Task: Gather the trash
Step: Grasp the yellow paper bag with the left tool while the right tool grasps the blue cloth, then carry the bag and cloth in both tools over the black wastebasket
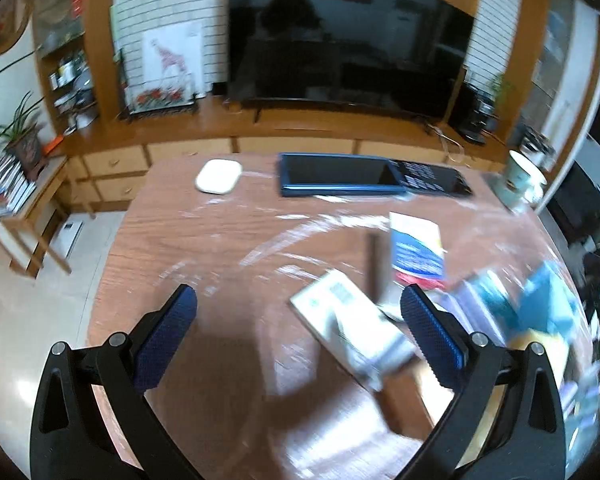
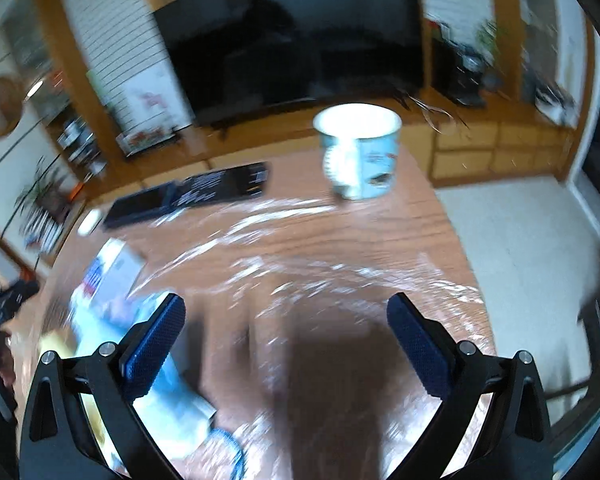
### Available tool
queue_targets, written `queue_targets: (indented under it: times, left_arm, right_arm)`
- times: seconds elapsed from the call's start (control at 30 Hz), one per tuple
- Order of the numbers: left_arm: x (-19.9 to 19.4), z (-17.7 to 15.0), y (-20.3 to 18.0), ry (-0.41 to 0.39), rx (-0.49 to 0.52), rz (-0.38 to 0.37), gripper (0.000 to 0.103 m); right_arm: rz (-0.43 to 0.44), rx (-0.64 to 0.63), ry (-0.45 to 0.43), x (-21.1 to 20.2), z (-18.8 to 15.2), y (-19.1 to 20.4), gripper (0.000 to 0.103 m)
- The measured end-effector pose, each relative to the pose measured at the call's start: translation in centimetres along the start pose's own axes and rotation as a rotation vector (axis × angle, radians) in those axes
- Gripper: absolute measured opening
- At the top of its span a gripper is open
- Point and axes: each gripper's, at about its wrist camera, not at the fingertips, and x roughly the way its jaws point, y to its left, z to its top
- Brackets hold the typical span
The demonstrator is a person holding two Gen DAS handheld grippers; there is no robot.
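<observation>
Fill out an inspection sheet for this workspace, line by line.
Surface: wooden table under a shiny clear cover; pictures are blurred.
Job's things: white box, blue and white packet and a heap of blue and yellow wrappers at the table's right side.
Clutter: white mouse, dark keyboard, cup.
Grippers: left tool open, holding nothing; right tool open, holding nothing.
Cables: thin wires on the cabinet below the television.
Surroundings: potted plant, shelves, giraffe picture.
</observation>
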Motion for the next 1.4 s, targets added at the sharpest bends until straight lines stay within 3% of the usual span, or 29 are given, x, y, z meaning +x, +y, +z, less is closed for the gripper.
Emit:
queue_targets:
  times: [0.1, 0.2, 0.4, 0.6, 0.8, 0.93, 1.0, 1.13, 1.27, 1.4]
  left_arm:
    - [-1.2, -1.0, -1.6, 0.010, -0.015, -0.086, 0.101]
    - [-2.8, -2.1, -3.5, 0.005, -0.006, -0.179, 0.101]
    - [-4.9, -5.1, -9.0, 0.042, 0.106, -0.325, 0.102]
    - [-3.4, -7.6, -11.9, 0.111, 0.145, -0.315, 0.102]
    - [-1.4, -7.7, -11.4, 0.143, 0.090, -0.299, 0.101]
    - [-0.5, -8.0, -10.6, 0.169, 0.062, -0.311, 0.085]
    - [-0.4, -8.0, -10.2, 0.171, 0.045, -0.327, 0.078]
    - [-0.7, -8.0, -9.9, 0.166, 0.046, -0.338, 0.061]
    - [-1.1, -7.9, -9.6, 0.154, 0.044, -0.356, 0.047]
    - [-1.6, -7.8, -9.5, 0.144, 0.042, -0.372, 0.040]
  right_arm:
    - [0.068, -0.041, 0.021, -0.7, -2.0, 1.9, 0.099]
    - [0.068, -0.074, 0.038, -0.4, -3.4, 3.2, 0.099]
    - [0.125, -0.081, 0.083, 1.1, -4.0, 5.3, 0.099]
    - [0.211, -0.046, 0.129, 3.5, -3.7, 6.2, 0.099]
    - [0.279, -0.042, 0.182, 5.3, -3.9, 7.3, 0.099]
    - [0.293, -0.022, 0.242, 6.4, -4.6, 7.2, 0.098]
    - [0.316, -0.012, 0.250, 6.4, -4.9, 6.9, 0.092]
    - [0.354, 0.005, 0.238, 5.7, -5.4, 6.7, 0.065]
    - [0.359, -0.007, 0.200, 4.2, -5.5, 6.8, 0.059]
    - [0.361, -0.001, 0.156, 2.7, -5.5, 6.9, 0.058]
